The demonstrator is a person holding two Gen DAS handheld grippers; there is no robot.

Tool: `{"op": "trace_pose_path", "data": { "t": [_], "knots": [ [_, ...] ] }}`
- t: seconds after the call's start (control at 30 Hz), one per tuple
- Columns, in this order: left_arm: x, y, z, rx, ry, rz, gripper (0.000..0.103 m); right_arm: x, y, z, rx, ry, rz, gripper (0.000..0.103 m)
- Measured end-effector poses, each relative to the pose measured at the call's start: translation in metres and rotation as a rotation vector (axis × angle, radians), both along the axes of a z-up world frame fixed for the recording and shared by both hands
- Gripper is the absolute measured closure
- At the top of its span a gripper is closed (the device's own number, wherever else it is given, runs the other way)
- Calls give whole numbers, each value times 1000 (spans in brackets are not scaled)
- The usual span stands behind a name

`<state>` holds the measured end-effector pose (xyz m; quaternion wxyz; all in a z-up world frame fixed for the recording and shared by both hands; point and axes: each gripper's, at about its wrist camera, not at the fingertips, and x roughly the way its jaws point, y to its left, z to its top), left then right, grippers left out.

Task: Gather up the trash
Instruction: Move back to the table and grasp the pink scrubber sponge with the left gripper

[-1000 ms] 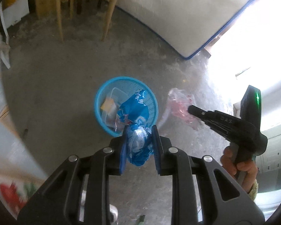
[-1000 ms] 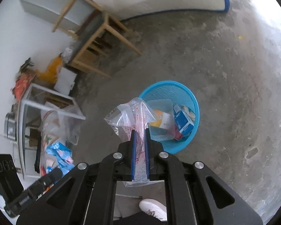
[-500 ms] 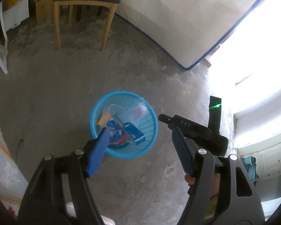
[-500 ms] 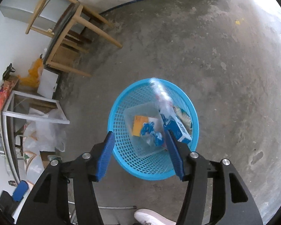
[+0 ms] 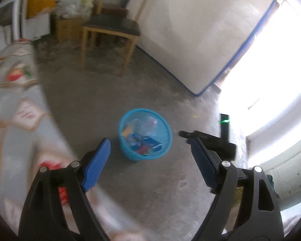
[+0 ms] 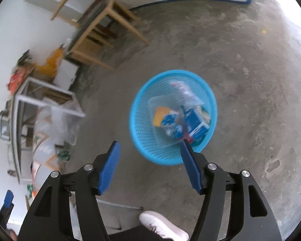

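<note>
Trash (image 6: pixel 178 118) (mixed wrappers) in blue basket (image 6: pixel 142 128)

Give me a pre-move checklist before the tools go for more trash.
1. Left tool open, nothing between pads: ok.
2. Right tool open, nothing between pads: ok.
3. Round blue mesh plastic basket upright on concrete floor: ok.
4. Blue carton and clear plastic wrappers inside basket, none over the rim: ok.
5. Next trash piece located: cannot tell, both views blurred.
6. White shoe apart from basket: ok.
</note>
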<state>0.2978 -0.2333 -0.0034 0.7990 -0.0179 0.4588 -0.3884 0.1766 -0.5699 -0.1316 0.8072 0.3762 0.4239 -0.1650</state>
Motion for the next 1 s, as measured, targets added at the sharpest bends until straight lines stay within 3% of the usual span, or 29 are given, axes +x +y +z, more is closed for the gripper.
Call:
{"op": "trace_pose_path", "data": {
  "t": [0.13, 0.33, 0.53, 0.63, 0.8, 1.0],
  "knots": [
    [-26, 70, 13, 8, -58, 106, 20, -6, 40, 25, -30, -10, 105, 35],
    [-65, 171, 12, 85, -141, 282, 20, 8, 112, 77, -112, -45, 308, 32],
    [-85, 268, 6, 61, -123, 522, 19, 48, 204, 120, -161, -87, 533, 28],
    [-72, 301, 2, 30, -78, 608, 18, 71, 260, 129, -195, -96, 646, 28],
    [-14, 330, -9, 96, -38, 758, 17, 91, 340, 126, -260, -79, 745, 28],
    [54, 328, -38, 203, 32, 776, 17, 88, 393, 109, -251, -22, 839, 28]
  ]
}}
